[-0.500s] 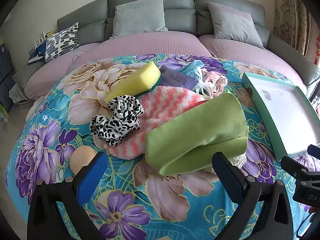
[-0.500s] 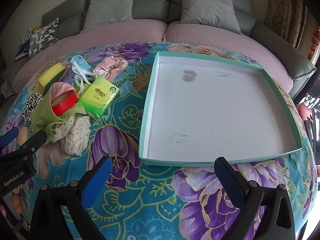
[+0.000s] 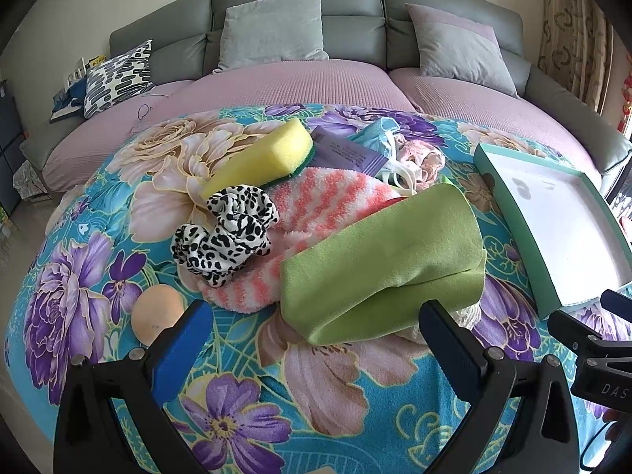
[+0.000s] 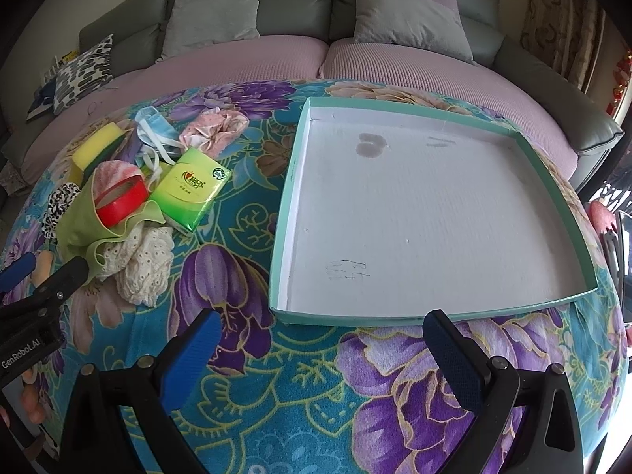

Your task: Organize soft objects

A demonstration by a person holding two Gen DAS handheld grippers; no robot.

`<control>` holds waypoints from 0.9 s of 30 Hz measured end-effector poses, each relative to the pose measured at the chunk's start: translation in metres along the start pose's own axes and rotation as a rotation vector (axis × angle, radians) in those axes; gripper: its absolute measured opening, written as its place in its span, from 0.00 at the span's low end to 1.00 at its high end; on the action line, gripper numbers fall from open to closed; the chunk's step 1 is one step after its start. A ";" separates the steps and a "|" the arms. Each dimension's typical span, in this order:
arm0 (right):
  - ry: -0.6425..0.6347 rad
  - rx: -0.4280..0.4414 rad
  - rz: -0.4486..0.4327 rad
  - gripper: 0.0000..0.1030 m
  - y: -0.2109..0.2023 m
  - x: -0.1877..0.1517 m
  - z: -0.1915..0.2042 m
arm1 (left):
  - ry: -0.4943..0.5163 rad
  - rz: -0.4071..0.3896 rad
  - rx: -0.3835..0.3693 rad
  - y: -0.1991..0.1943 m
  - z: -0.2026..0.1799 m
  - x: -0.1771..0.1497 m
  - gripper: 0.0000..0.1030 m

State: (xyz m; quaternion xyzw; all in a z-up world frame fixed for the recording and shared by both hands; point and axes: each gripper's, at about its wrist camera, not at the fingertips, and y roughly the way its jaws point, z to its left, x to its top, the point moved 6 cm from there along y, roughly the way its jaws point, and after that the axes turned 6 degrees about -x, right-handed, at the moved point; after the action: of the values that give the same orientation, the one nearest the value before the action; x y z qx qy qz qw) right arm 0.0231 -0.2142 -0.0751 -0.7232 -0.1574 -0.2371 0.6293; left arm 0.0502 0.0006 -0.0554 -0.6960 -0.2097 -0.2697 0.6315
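A pile of soft items lies on the floral blanket: a folded green cloth (image 3: 379,260), a pink striped fuzzy sock (image 3: 316,201), a black-and-white spotted scrunchie (image 3: 229,233), a yellow sponge (image 3: 264,158), a peach ball (image 3: 158,312) and a blue face mask (image 3: 375,134). My left gripper (image 3: 312,339) hangs open just in front of the green cloth, holding nothing. My right gripper (image 4: 324,351) stands open before the near edge of the shallow teal-rimmed tray (image 4: 300,181), which has nothing in it. The right wrist view also shows a green tissue pack (image 4: 189,189), red tape roll (image 4: 118,197) and cream lace cloth (image 4: 146,264).
A grey sofa (image 3: 355,19) with cushions and a pink seat cover runs behind the blanket. A patterned pillow (image 3: 118,75) rests at the sofa's left end. The tray (image 3: 513,181) sits to the right of the pile. Open blanket (image 4: 237,237) separates pile and tray.
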 end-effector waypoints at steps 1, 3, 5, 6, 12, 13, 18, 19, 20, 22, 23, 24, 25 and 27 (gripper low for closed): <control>0.000 0.000 0.000 1.00 0.001 0.000 0.000 | 0.000 0.000 -0.001 0.000 0.000 0.000 1.00; 0.000 0.000 0.001 1.00 0.001 0.000 0.000 | -0.001 0.001 -0.004 0.000 0.000 0.000 1.00; 0.000 0.000 0.001 1.00 0.001 -0.001 0.000 | 0.000 0.000 -0.012 0.000 0.000 0.000 1.00; 0.000 0.000 0.001 1.00 0.001 0.000 0.000 | 0.001 0.000 -0.015 0.000 -0.001 0.000 1.00; 0.001 -0.002 0.004 1.00 0.001 -0.001 0.000 | 0.007 -0.001 -0.026 0.001 -0.003 0.000 1.00; 0.001 -0.002 0.005 1.00 0.001 -0.001 0.000 | 0.006 -0.001 -0.027 0.001 -0.003 0.000 1.00; 0.000 -0.001 0.006 1.00 0.002 -0.001 0.000 | 0.000 -0.001 -0.028 0.002 -0.001 0.000 1.00; 0.001 -0.001 0.006 1.00 0.002 0.000 0.000 | 0.001 -0.002 -0.026 0.002 -0.001 0.001 1.00; 0.000 -0.001 0.006 1.00 0.002 0.000 0.000 | 0.003 -0.004 -0.021 0.002 0.000 0.001 1.00; 0.001 -0.001 0.006 1.00 0.002 -0.001 0.000 | 0.005 -0.007 -0.014 0.002 0.000 0.001 1.00; 0.000 -0.001 0.006 1.00 0.002 0.000 0.000 | 0.005 -0.006 -0.013 0.002 0.000 0.001 1.00; 0.000 0.000 0.007 1.00 0.002 0.000 0.000 | 0.004 -0.004 -0.014 0.003 0.001 0.001 1.00; 0.001 0.000 0.006 1.00 0.002 0.000 0.000 | 0.003 -0.001 -0.014 0.003 0.001 0.001 1.00; 0.001 -0.001 0.007 1.00 0.002 0.000 0.000 | -0.001 0.001 -0.019 0.003 0.001 0.001 1.00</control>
State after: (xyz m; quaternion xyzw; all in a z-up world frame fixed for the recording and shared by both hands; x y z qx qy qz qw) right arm 0.0237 -0.2148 -0.0768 -0.7238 -0.1547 -0.2352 0.6300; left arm 0.0530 0.0014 -0.0576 -0.7021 -0.2073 -0.2711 0.6250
